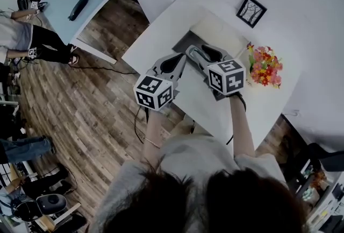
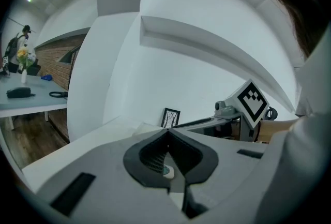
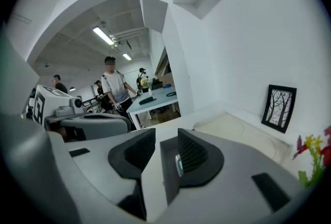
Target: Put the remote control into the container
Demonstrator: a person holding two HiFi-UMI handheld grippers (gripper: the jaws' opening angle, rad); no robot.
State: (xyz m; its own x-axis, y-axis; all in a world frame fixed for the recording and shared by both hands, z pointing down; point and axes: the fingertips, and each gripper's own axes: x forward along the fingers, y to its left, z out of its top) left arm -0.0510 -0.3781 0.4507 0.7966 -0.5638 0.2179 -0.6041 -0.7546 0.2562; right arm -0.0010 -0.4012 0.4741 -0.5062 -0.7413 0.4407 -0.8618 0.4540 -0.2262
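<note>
Seen from above, a person stands at a white table [image 1: 161, 38] holding a gripper in each hand, both raised over the tabletop. The left gripper [image 1: 180, 58] has its fingers pressed together at the tips, with nothing between them. The right gripper [image 1: 203, 51] has its fingers a little apart, and only bare white table shows through the gap. A shallow cream container [image 1: 220, 30] sits just beyond the grippers, near the wall, and appears empty. A small framed picture [image 1: 251, 10] stands beyond it, and a bunch of orange and pink flowers [image 1: 263, 65] is close to the right gripper. No remote control can be made out on this table or in either gripper. The only thing resembling one is a dark slim object [image 1: 79, 7] on a separate table well off to the upper left; whether it is the task's remote cannot be told. The pick-up seems not yet done. To do it well, the right fingers likely need to spread wider, pinch the remote across its narrow width near the middle, carry it level, and lower it inside the container's rim, clear of the flowers.
</note>
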